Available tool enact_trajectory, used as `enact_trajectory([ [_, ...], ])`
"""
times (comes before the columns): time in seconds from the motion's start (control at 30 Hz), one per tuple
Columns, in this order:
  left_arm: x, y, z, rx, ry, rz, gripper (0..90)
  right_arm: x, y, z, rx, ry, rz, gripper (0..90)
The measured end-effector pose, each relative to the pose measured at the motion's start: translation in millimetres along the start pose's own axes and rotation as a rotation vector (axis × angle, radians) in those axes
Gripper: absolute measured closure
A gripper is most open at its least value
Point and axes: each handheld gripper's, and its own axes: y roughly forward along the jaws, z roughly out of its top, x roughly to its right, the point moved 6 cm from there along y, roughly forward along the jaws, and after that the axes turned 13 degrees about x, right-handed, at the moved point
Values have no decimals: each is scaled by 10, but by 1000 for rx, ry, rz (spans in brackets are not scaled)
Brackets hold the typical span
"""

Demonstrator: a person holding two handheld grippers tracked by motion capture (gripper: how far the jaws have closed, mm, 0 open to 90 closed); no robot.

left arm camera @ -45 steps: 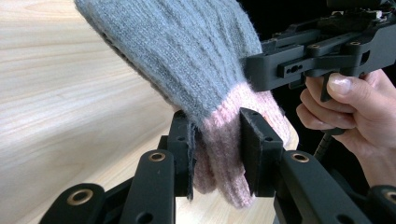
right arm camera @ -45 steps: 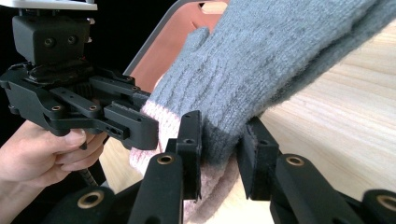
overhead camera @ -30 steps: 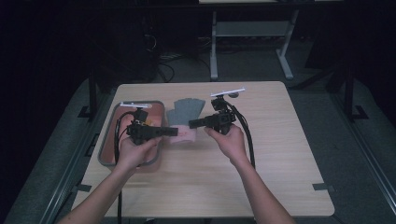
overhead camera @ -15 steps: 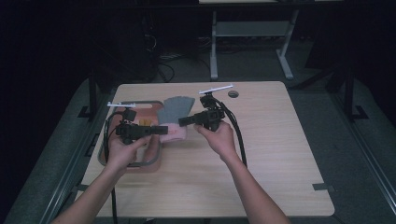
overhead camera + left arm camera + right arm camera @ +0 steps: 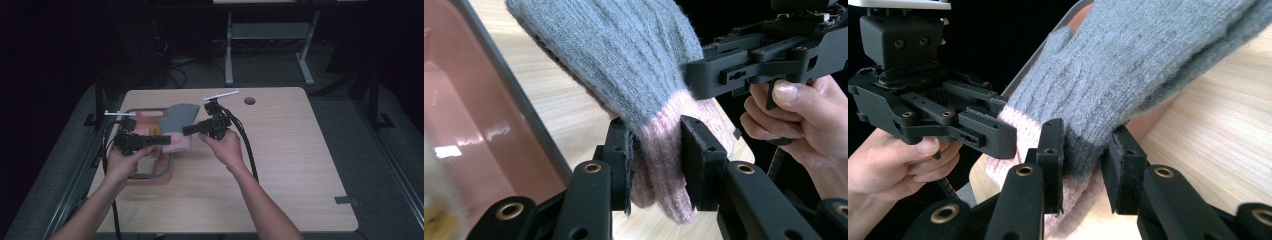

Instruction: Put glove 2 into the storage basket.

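Observation:
A knitted glove (image 5: 181, 116), grey with a pink cuff (image 5: 177, 143), hangs stretched between both grippers just above the table's left part. My left gripper (image 5: 161, 141) is shut on the cuff; in the left gripper view its pads (image 5: 623, 162) squeeze the pink knit (image 5: 659, 150). My right gripper (image 5: 188, 130) is shut on the glove where grey meets pink, and in the right gripper view its pads (image 5: 1053, 160) pinch the fabric (image 5: 1143, 60). The two grippers face each other, tips nearly touching. The glove's fingers reach back over a pink tray (image 5: 150, 176).
The pink tray with its grey rim (image 5: 519, 105) lies at the table's left edge, under the left hand. A small dark hole (image 5: 249, 100) marks the tabletop at the back. Black cables trail from both grippers. Dark floor and a white desk frame (image 5: 230, 45) lie beyond.
Both hands have shifted left together with the glove held between them, so the left gripper now sits over the tray. Neither grip has altered.

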Motion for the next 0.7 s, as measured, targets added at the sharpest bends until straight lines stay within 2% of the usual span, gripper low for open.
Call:
enact_trajectory([
  [0.7, -211, -305, 28, 22, -12, 39, 679, -157, 363, 32, -29, -14, 43, 717],
])
